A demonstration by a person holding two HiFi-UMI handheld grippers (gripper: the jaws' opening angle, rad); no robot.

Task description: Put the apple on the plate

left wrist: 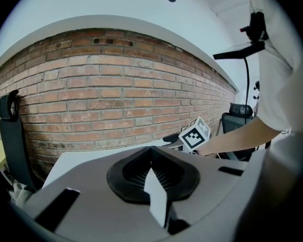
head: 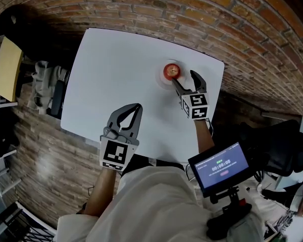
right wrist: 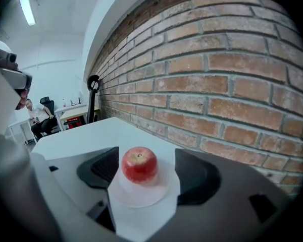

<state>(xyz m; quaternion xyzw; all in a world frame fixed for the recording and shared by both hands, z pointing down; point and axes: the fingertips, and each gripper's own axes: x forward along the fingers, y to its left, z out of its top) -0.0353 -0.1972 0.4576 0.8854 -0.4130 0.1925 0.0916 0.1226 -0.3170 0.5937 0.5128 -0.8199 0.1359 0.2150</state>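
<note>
A red apple (head: 171, 71) rests upright on a small white plate (head: 161, 80) at the far right of the white table (head: 116, 79). My right gripper (head: 188, 79) is open just short of it, its jaws apart on either side of the near rim. In the right gripper view the apple (right wrist: 139, 165) stands on the plate (right wrist: 141, 191) between the dark pads (right wrist: 194, 178), clear of both. My left gripper (head: 129, 113) lies low near the table's front edge with its jaws nearly together and nothing between them.
A brick wall (head: 232, 29) runs behind and to the right of the table. A black chair (head: 12, 19) and shelving stand at the left. A screen on a stand (head: 219, 165) sits near the person's right side.
</note>
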